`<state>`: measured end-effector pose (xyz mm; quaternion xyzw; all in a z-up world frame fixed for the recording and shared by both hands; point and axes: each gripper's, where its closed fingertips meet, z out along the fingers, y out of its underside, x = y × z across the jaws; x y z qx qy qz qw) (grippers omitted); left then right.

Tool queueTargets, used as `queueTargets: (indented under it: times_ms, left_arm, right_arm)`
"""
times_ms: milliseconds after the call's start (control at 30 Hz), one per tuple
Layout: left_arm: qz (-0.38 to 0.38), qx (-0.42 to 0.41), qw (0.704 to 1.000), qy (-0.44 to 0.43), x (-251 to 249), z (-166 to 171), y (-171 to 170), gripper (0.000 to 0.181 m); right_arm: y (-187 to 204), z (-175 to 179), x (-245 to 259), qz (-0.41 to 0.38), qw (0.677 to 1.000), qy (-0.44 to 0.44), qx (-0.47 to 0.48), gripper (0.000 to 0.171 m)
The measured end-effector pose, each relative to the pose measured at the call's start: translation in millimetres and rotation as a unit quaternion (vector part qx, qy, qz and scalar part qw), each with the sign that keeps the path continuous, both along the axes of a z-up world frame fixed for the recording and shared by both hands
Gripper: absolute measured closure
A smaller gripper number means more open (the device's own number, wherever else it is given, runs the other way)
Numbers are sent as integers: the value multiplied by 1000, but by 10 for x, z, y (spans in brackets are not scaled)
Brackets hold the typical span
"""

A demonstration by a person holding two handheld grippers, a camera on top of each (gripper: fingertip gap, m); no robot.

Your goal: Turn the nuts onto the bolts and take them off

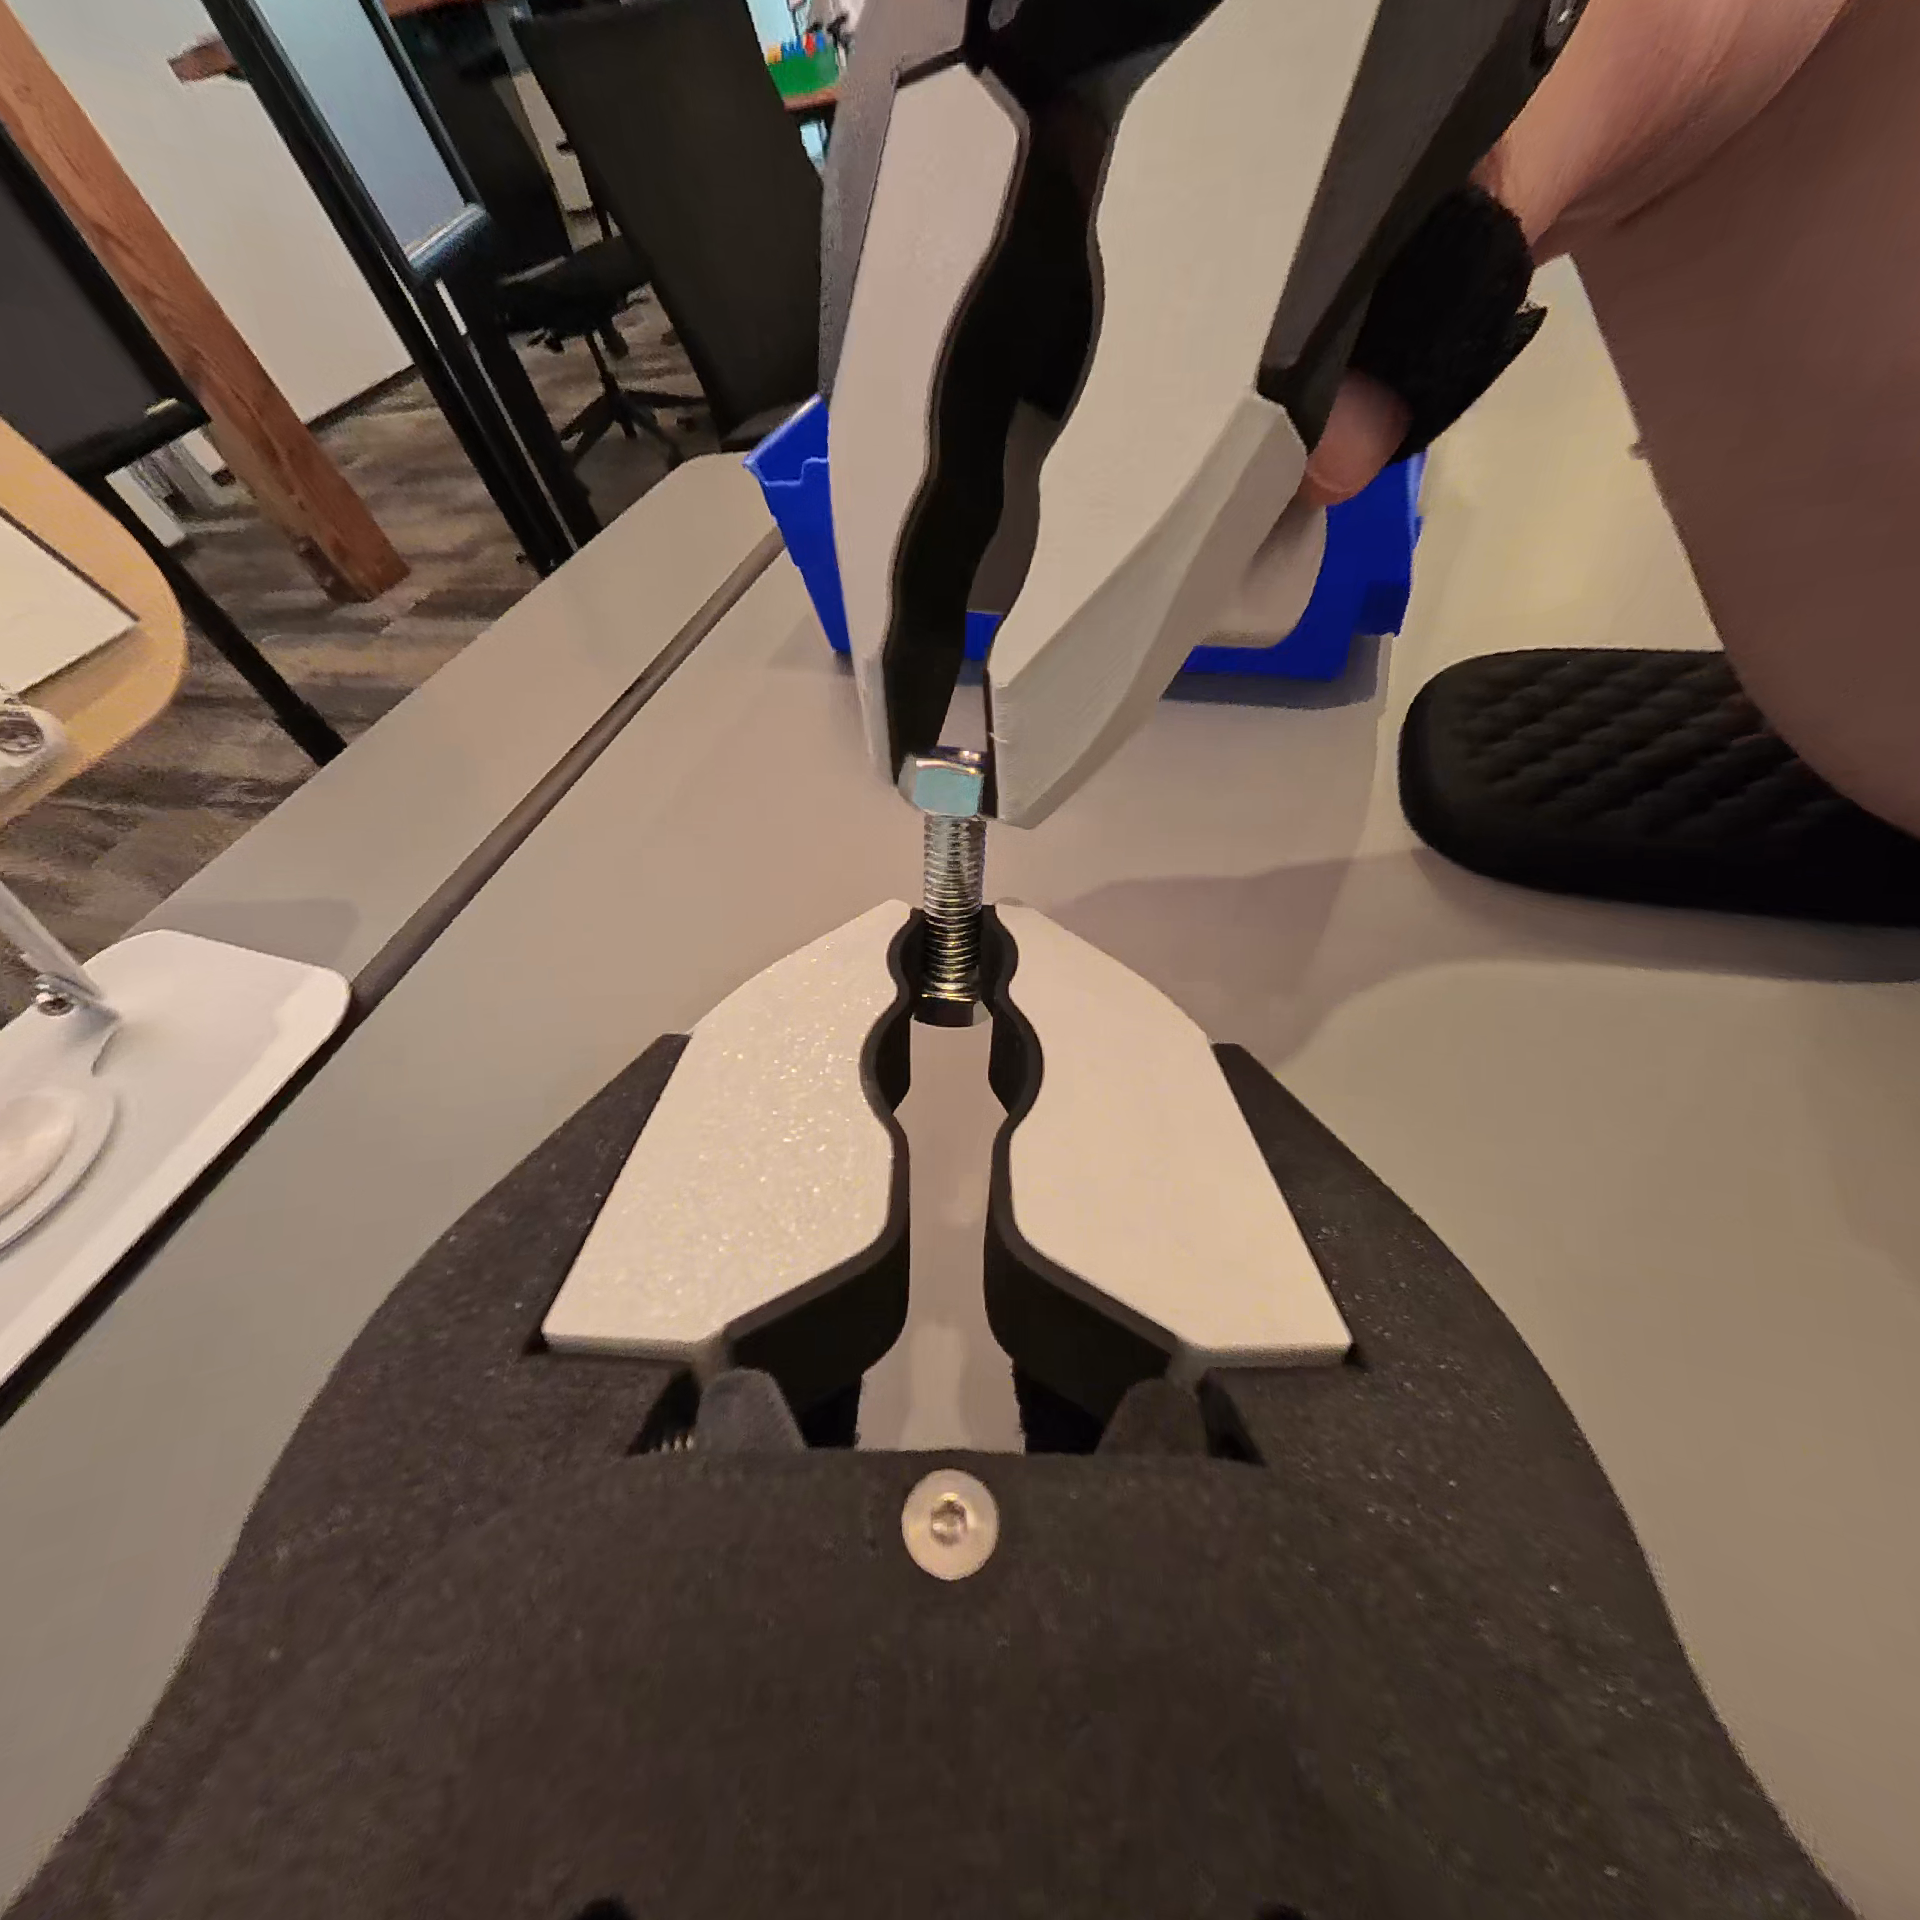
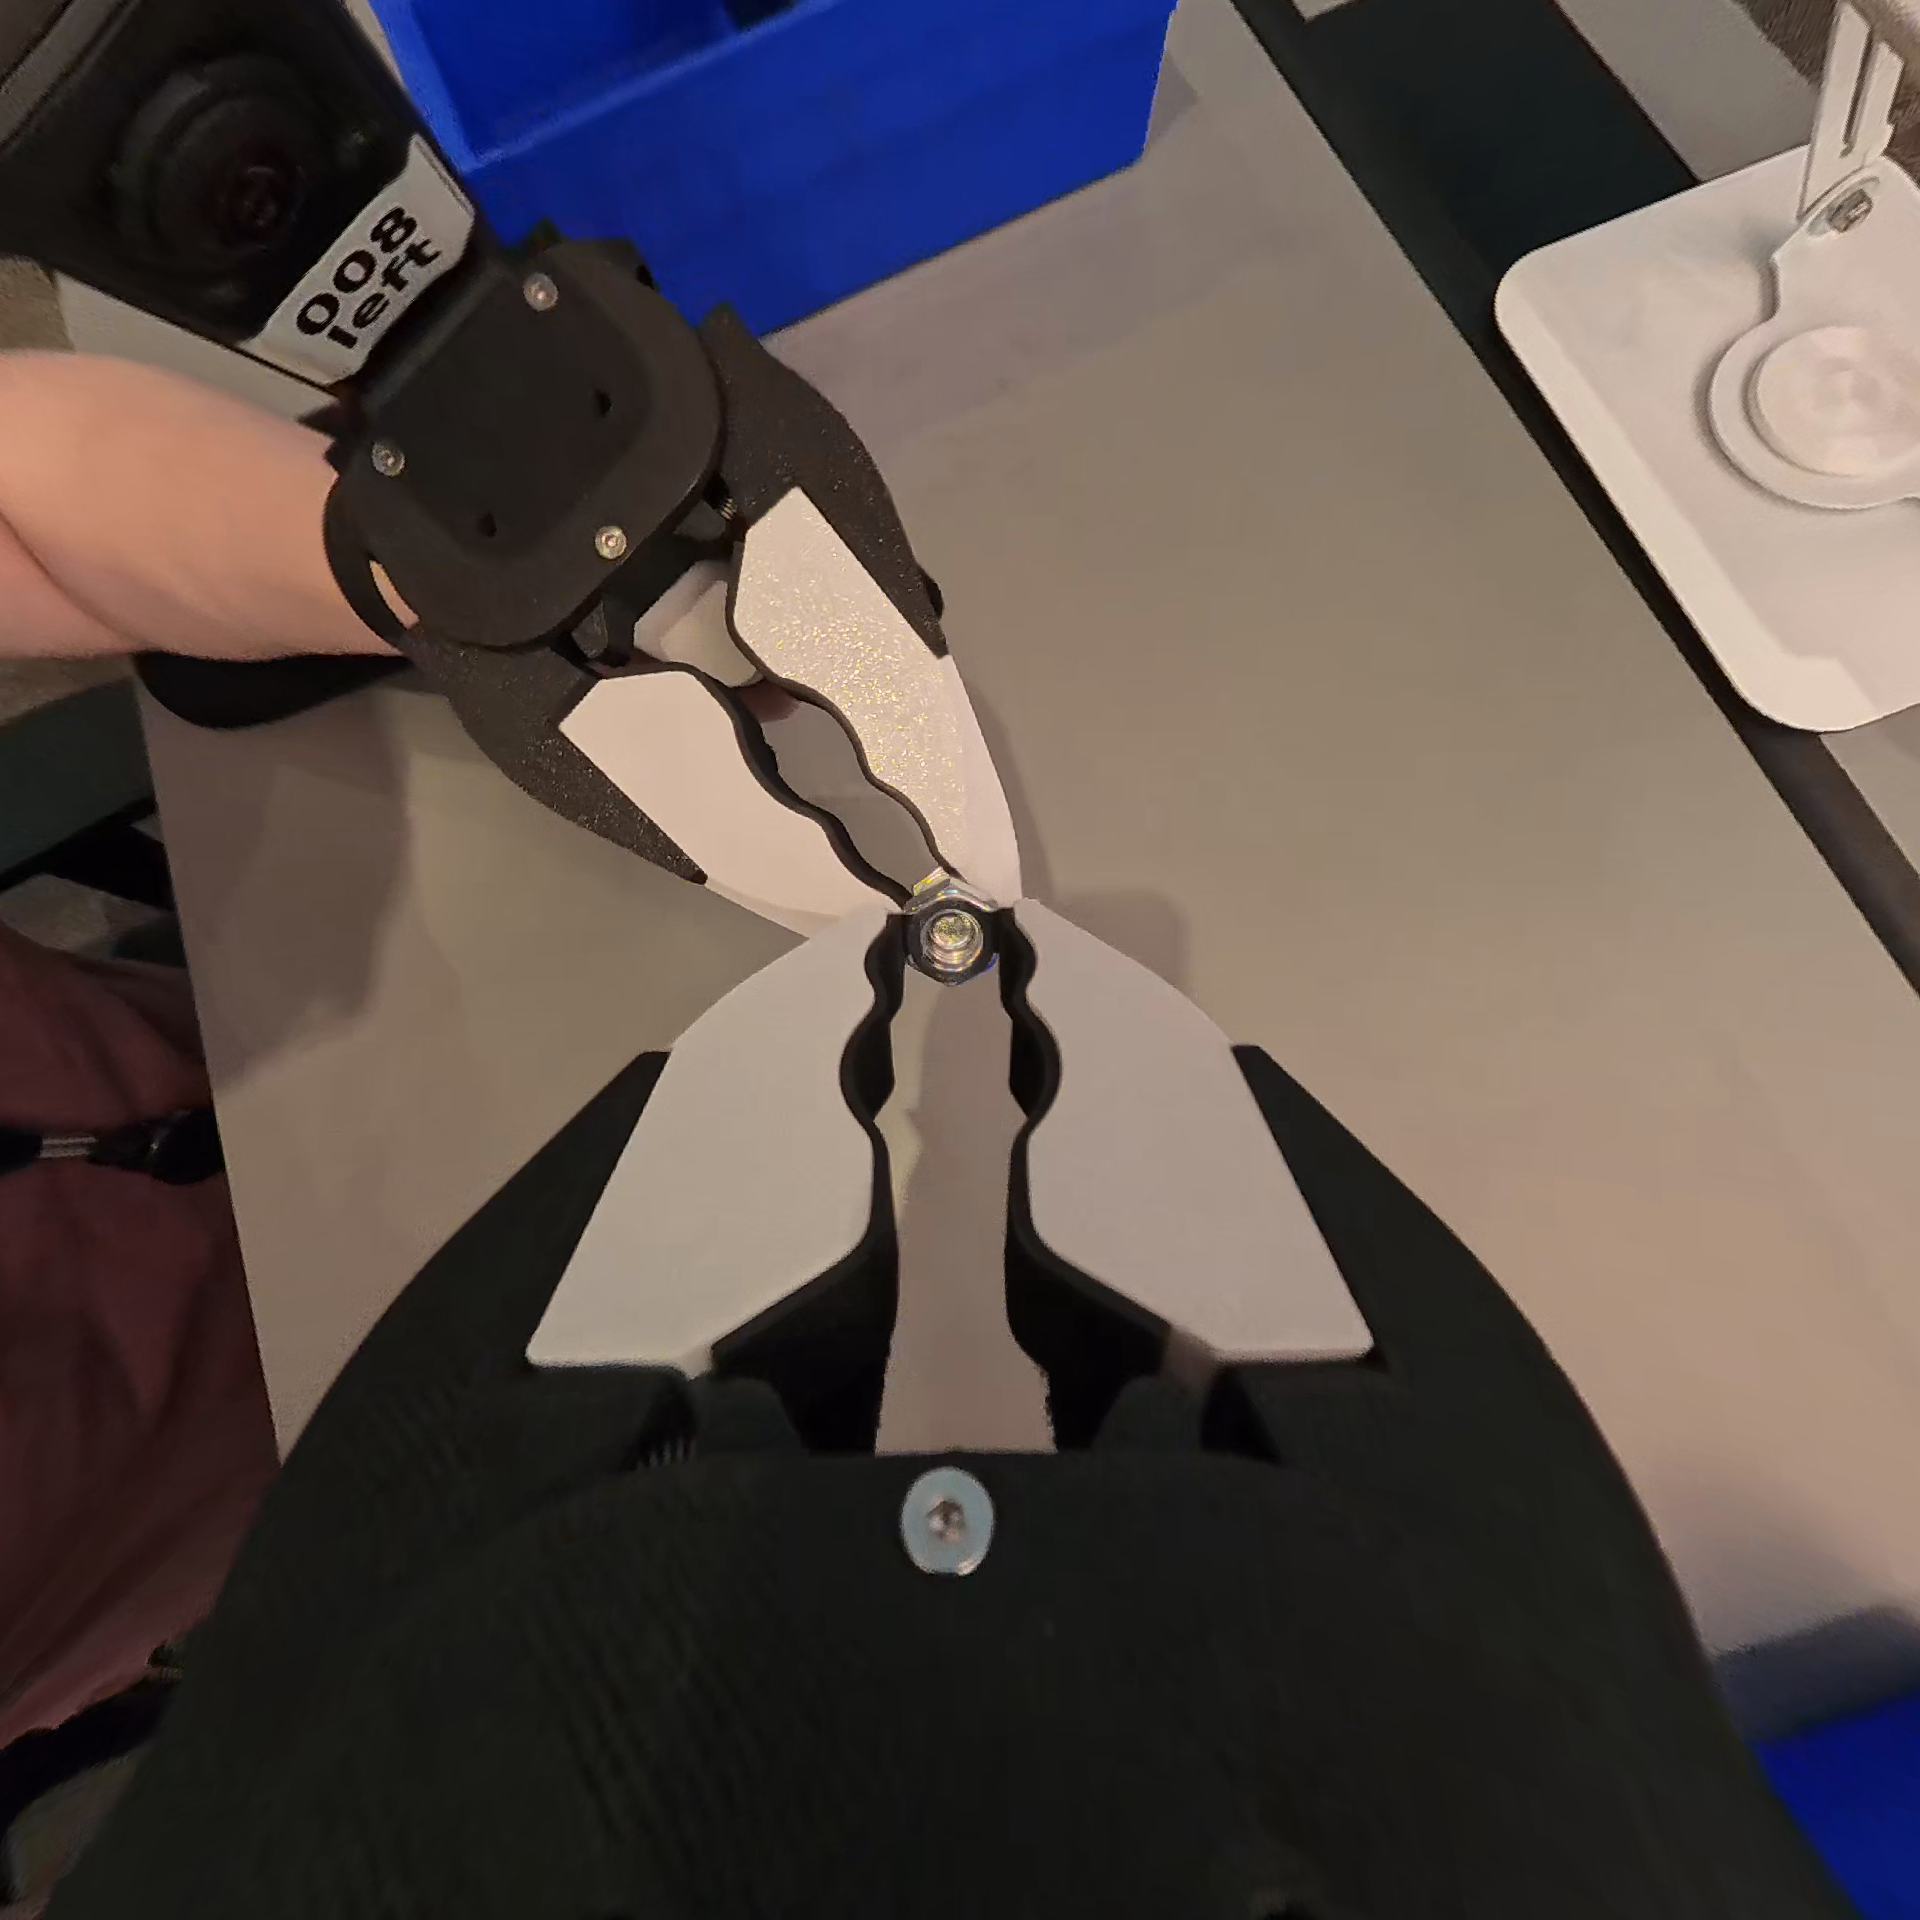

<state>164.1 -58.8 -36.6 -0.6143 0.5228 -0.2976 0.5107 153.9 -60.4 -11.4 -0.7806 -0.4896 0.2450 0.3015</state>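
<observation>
A silver bolt [image 1: 943, 894] stands upright above the grey table [image 1: 1455, 1247]. My left gripper [image 1: 951, 935] is shut on its lower end, near the head. A silver hex nut [image 1: 940, 792] sits at the top of the threads. My right gripper [image 1: 940, 795] comes down from above and is shut on that nut. In the right wrist view I look straight down the bolt's end inside the nut [image 2: 945, 932], held between my right gripper's [image 2: 945, 928] fingertips. The left gripper [image 2: 932, 886] reaches in from the upper left, touching the bolt just below.
A blue bin [image 1: 1299, 613] stands on the table behind the grippers and also shows in the right wrist view [image 2: 779, 156]. A white stand base [image 1: 156, 1091] [image 2: 1714, 468] sits on the neighbouring table. A black quilted pad [image 1: 1662, 779] lies at the right. A person's arm [image 1: 1714, 312] is above it. The tips of both grippers are at nearly the same place.
</observation>
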Motion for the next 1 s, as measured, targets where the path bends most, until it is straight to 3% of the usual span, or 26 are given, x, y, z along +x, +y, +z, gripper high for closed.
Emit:
queueTargets:
  times_ms: [333, 500, 833, 1000]
  left_arm:
    - [-34, 21, 998, -41, 76, -73, -116, 172]
    - [-39, 10, 998, -52, 68, -64, -122, 172]
    - [-45, -3, 995, -86, 29, 60, -128, 172]
    - [-61, -15, 988, -140, -57, 273, -138, 172]
  right_arm:
    - [-117, -86, 54, 17, 997, -77, 25, 153]
    - [-116, -61, 30, 19, 997, -73, 33, 153]
    - [-151, 200, -60, 41, 997, 4, 59, 143]
    - [-162, 587, -124, 111, 970, 127, 176, 116]
